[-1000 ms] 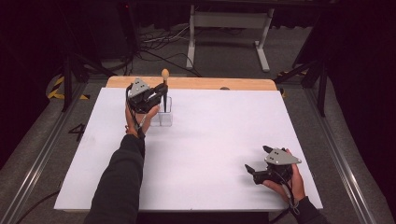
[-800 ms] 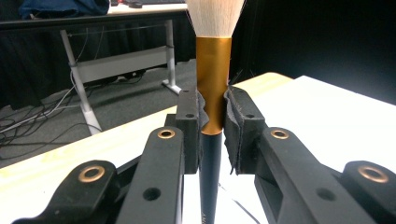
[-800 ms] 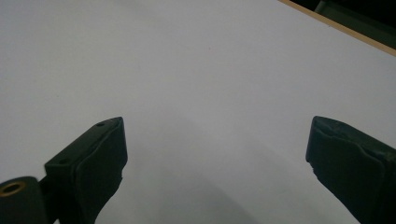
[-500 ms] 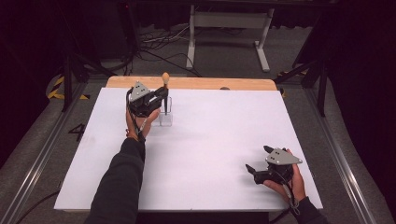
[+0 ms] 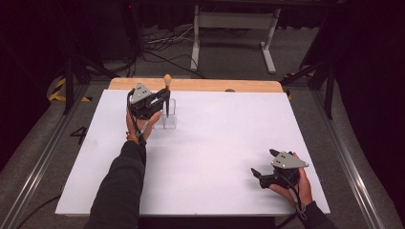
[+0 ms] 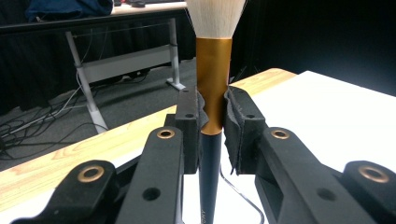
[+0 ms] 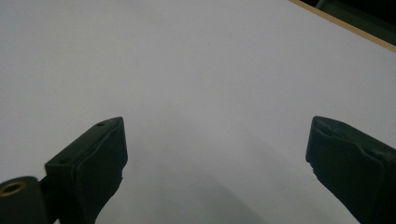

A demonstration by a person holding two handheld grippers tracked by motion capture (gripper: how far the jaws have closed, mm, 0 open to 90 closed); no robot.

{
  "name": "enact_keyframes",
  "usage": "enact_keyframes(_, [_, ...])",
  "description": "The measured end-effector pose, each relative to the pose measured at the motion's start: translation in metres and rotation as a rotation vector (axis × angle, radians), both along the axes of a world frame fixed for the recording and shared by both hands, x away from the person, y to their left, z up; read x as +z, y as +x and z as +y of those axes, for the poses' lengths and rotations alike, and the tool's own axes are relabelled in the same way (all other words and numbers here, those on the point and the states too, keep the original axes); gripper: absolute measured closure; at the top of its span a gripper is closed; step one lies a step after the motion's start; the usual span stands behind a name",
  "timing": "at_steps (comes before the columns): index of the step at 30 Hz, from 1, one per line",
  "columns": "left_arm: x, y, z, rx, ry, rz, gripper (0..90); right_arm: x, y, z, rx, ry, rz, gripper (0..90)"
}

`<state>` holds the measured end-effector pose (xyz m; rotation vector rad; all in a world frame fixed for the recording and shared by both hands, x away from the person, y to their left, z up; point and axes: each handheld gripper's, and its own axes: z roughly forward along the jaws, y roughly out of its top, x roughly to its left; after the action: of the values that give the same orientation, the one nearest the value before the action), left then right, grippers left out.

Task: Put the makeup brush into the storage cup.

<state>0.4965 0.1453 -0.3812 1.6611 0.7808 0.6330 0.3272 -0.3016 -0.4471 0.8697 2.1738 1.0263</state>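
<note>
Makeup brush (image 6: 213, 93) stands upright, bristles up, clamped by the left gripper (image 6: 212, 126); right gripper (image 7: 215, 158) gapes wide.

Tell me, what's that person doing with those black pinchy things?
A person holds a gripper in each hand. The left gripper has its jaws shut on a makeup brush, held upright at a small clear holder near the table's far edge. The right gripper waits open and empty at the near right.

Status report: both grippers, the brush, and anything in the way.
Left gripper shut on brush, upright over clear holder. Right gripper open, idle on white table. Nothing in the way.
</note>
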Motion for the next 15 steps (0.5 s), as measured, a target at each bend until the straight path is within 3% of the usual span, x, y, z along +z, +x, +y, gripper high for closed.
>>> enact_keyframes(4, [0.001,-0.003,0.003,-0.027,-0.013,-0.007,68.2,0.000,0.000,0.000,0.003,0.000,0.002,6.5])
enact_keyframes(7, [0.004,-0.009,0.005,-0.034,0.015,-0.023,65.4,0.000,0.000,-0.001,0.003,-0.003,-0.004,6.5])
enact_keyframes(11, [0.009,-0.015,0.009,-0.034,0.016,-0.047,62.3,0.001,0.000,0.000,-0.001,-0.003,-0.004,6.4])
enact_keyframes(15, [0.018,-0.025,0.012,-0.034,0.040,-0.079,53.4,0.001,-0.001,0.001,0.001,-0.005,-0.008,6.4])
